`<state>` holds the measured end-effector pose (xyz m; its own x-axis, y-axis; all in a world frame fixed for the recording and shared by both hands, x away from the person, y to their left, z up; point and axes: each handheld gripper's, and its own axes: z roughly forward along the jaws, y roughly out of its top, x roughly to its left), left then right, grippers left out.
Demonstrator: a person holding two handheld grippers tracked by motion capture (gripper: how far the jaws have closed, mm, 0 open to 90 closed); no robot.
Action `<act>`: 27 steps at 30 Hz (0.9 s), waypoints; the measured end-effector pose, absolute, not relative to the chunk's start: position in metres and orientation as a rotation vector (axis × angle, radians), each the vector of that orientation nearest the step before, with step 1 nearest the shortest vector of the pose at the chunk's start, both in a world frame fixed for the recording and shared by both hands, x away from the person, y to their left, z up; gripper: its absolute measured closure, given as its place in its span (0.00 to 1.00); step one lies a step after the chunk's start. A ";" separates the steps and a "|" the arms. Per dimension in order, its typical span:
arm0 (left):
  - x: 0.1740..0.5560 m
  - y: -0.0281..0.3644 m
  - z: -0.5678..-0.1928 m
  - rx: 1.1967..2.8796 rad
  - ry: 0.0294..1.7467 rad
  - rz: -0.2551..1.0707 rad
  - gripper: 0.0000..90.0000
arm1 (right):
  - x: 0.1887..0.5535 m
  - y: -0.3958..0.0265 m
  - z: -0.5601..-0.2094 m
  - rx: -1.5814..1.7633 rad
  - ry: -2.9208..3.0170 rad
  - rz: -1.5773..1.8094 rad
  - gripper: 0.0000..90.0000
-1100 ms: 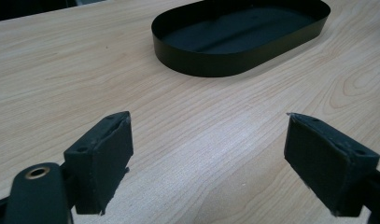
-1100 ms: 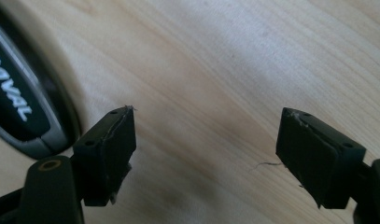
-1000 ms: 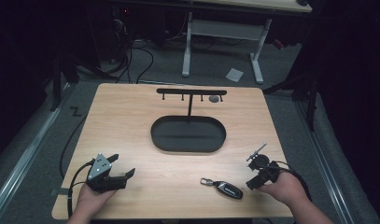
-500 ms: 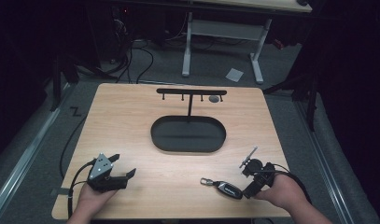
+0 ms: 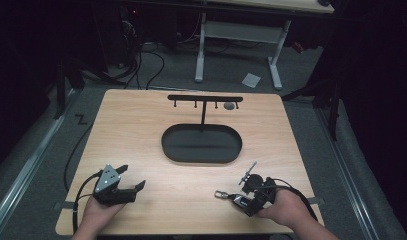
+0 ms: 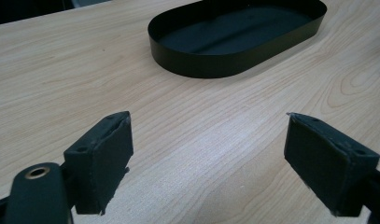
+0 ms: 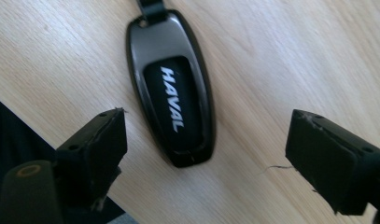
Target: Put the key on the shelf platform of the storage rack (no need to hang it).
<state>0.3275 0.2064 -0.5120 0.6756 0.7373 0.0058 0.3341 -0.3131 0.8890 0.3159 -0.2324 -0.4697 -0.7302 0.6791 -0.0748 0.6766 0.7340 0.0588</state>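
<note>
A black key fob (image 7: 171, 93) marked HAVAL lies flat on the wooden table (image 5: 141, 130) near its front edge, with a metal ring (image 5: 221, 194) at its left end. My right gripper (image 7: 206, 163) hovers just above it, open, one jaw on either side of the fob's near end and neither touching. From the high view the right gripper (image 5: 243, 199) sits front right over the fob (image 5: 237, 200). My left gripper (image 5: 132, 177) rests at the front left, open with nothing in it. In its own view the left gripper (image 6: 208, 163) faces bare wood.
A black oval tray (image 5: 201, 143) (image 6: 234, 37) sits mid-table. Behind it stands a black T-shaped hook rack (image 5: 205, 98), with a small grey round thing (image 5: 230, 106) by its right end. The table's front edge passes close under the right gripper.
My right gripper has moved left and toward the front edge, from beside the key fob to over it. The left gripper has stayed put.
</note>
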 end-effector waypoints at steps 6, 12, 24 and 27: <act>0.328 0.207 -0.512 1.910 0.837 0.517 0.18 | 0.315 -0.224 -0.476 1.057 2.866 0.022 0.19; 0.328 0.206 -0.512 1.909 0.836 0.515 0.18 | 0.314 -0.216 -0.478 1.003 2.876 0.018 0.28; 0.328 0.206 -0.512 1.910 0.835 0.513 0.18 | 0.320 -0.209 -0.487 0.971 2.924 -0.024 0.46; 0.328 0.206 -0.512 1.912 0.835 0.511 0.18 | 0.321 -0.210 -0.488 0.977 2.924 -0.036 0.49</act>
<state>0.3282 0.2058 -0.5122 0.6790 0.7341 0.0017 0.3356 -0.3125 0.8887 0.3211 -0.2096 -0.4879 -0.7976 0.5999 -0.0631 0.6013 0.7991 -0.0032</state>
